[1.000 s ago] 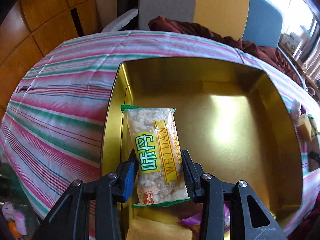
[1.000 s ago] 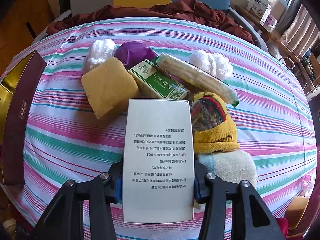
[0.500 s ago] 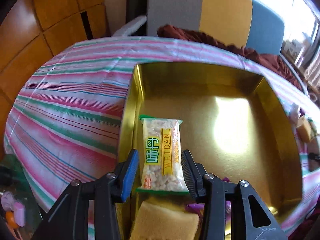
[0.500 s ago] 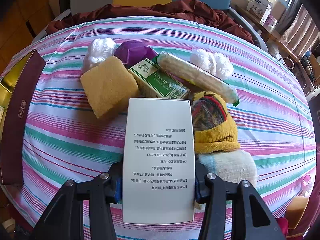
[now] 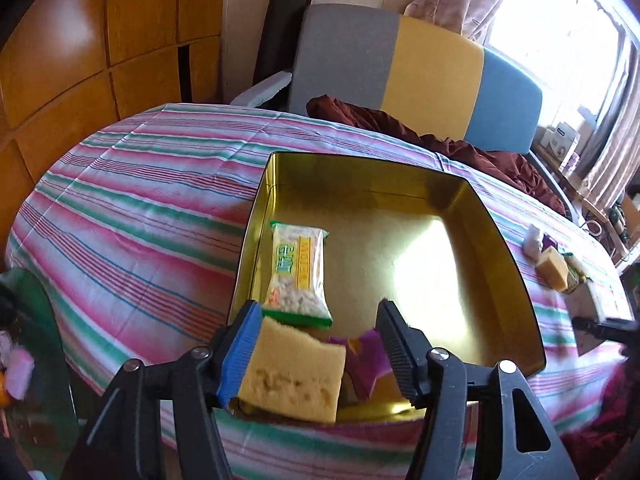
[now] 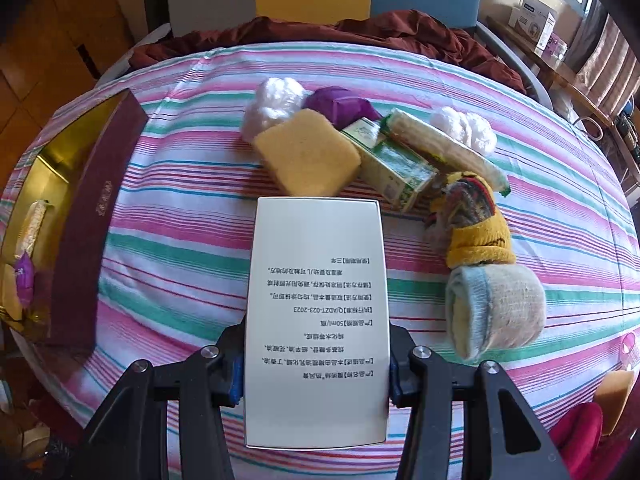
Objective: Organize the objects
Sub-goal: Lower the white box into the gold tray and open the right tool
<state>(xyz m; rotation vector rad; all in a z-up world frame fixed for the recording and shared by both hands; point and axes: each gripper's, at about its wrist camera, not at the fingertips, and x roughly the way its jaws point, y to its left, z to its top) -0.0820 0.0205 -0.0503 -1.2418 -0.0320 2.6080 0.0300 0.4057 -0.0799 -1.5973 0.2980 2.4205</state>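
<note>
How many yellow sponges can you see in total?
3: one sponge inside the gold tin, one in the pile on the cloth, one at the right edge. Others may be hidden.

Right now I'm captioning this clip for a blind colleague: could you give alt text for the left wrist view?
The open left gripper hangs over the near end of a gold tin on a striped tablecloth. Inside lie a clear snack packet, a yellow sponge and a purple wrapper.

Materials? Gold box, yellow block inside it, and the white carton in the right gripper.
Gold box: likely tinplate; mirror-like glare, thin rolled rim.
Yellow block: foam sponge, matte, pitted face.
White carton: coated cardboard by the look; crisp edges, printed text.
</note>
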